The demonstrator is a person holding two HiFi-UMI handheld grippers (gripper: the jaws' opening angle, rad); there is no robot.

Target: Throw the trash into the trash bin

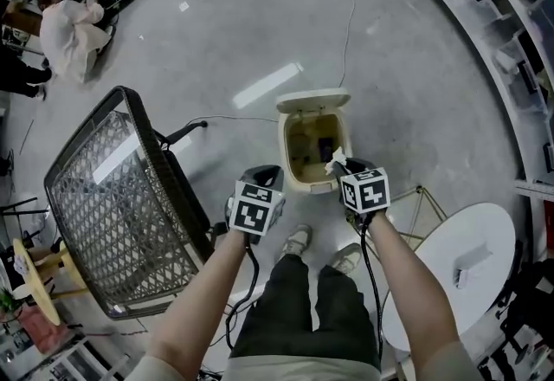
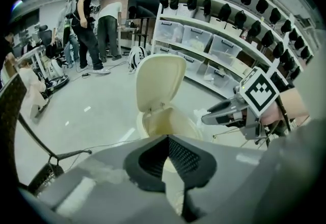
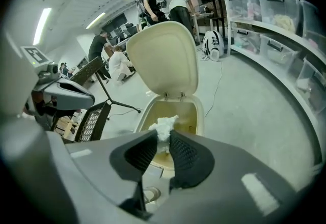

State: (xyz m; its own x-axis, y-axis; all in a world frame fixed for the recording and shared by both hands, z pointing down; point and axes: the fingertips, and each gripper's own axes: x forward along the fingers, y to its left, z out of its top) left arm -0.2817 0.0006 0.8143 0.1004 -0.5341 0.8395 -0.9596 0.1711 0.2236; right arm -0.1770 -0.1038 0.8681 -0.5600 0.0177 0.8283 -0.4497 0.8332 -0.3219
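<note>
A cream trash bin [image 1: 290, 164] stands on the floor with its lid [image 1: 313, 100] swung up and open. My right gripper [image 1: 344, 166] is shut on a crumpled white tissue [image 1: 336, 162], just above the bin's near right rim. In the right gripper view the tissue [image 3: 164, 125] sticks up from between the pads of the right gripper [image 3: 163, 135], with the bin's opening [image 3: 198, 113] right behind it. My left gripper [image 1: 267, 173] hangs at the bin's near left side. In its own view the left gripper [image 2: 167, 140] is shut and holds nothing, and the bin [image 2: 158, 123] lies beyond it.
A tipped black mesh chair [image 1: 121, 206] lies to the left. A round white table [image 1: 467, 267] stands at the right, with shelves of bins [image 1: 511, 16] behind it. A cable [image 1: 349, 24] runs over the floor past the bin. The person's shoes [image 1: 296, 241] are just in front of the bin.
</note>
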